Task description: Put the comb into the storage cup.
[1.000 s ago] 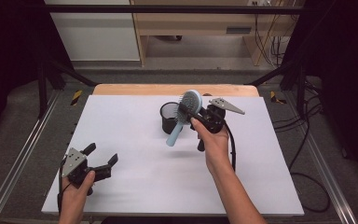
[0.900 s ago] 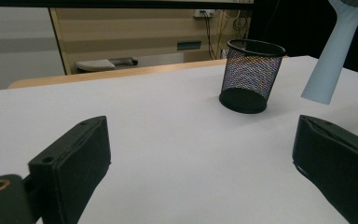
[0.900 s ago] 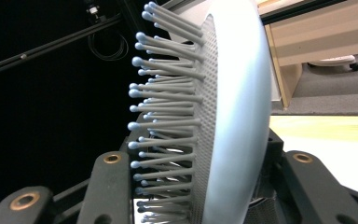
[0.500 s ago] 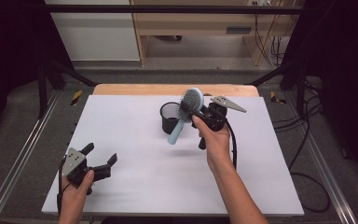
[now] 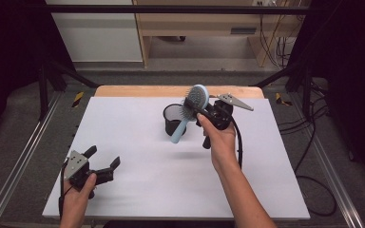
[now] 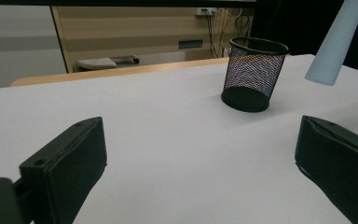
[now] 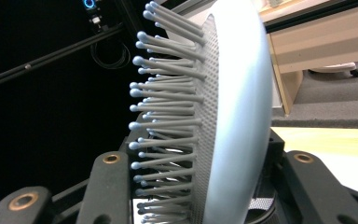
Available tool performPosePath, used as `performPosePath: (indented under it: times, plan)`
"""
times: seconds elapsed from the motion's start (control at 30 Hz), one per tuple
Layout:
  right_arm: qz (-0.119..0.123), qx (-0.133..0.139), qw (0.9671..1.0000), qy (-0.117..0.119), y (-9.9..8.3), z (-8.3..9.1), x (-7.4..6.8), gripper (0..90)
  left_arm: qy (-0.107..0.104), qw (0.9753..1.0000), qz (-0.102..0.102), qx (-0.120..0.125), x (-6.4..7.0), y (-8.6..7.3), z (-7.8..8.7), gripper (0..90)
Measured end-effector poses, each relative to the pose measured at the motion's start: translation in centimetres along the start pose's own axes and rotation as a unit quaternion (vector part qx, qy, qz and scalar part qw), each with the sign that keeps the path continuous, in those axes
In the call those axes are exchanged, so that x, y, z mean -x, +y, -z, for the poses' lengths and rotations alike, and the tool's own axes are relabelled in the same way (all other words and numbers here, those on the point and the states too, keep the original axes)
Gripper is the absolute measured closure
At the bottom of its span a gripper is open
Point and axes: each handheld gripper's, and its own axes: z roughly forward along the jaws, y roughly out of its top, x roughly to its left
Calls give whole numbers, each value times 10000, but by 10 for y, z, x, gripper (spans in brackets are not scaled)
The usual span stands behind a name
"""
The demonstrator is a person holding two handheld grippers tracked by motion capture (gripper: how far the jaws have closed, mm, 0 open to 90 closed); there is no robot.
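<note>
- The white table (image 5: 138, 190) carries a black mesh cup (image 5: 173, 118), standing upright toward its far edge.
- The right gripper (image 5: 204, 114) is clamped on the head of a pale blue hairbrush (image 5: 192, 102), held in the air just beside the cup with its handle slanting down outside the near rim.
- The left gripper (image 5: 102, 164) rests well apart, its jaws spread and holding nothing.
- Risk, as I judge it: the slanted handle could catch the rim and tip the light cup, or the rounded brush head could twist in the clamp.

A pale blue hairbrush (image 5: 190, 111) with grey bristles, a black mesh cup (image 5: 173, 119), black grippers, and a white table (image 5: 138, 142) with a light wooden edge.
</note>
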Motion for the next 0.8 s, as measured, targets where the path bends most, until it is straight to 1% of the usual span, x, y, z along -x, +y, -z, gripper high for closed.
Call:
performPosePath:
  times: [0.2,0.27,0.3,0.4,0.47,0.57,0.67,0.8]
  plan:
    - [-10,47,10000,-28,6,-2,-2,534,-6,10000,5,4,0,-1,-1,22]
    - [9,50,10000,-46,9,-5,-2,533,5,10000,43,-19,1,-1,-3,22]
    - [-6,63,10000,-36,10,-7,-3,534,-26,10000,54,-22,1,-1,-3,23]
    - [-74,130,9999,-15,14,-13,-3,533,-28,10000,4,-20,2,-1,-3,23]
    - [-87,179,9998,-14,18,-16,-3,533,-26,10000,25,-5,2,-1,-3,23]
    - [-124,249,9996,-51,25,-24,-2,532,-39,10000,26,-6,2,-1,-3,23]
    - [-113,278,9995,-75,28,-29,-2,533,-56,10000,25,1,2,-1,-3,23]
    - [-63,393,9990,-195,33,-36,1,533,-99,9999,51,5,2,-1,-4,23]
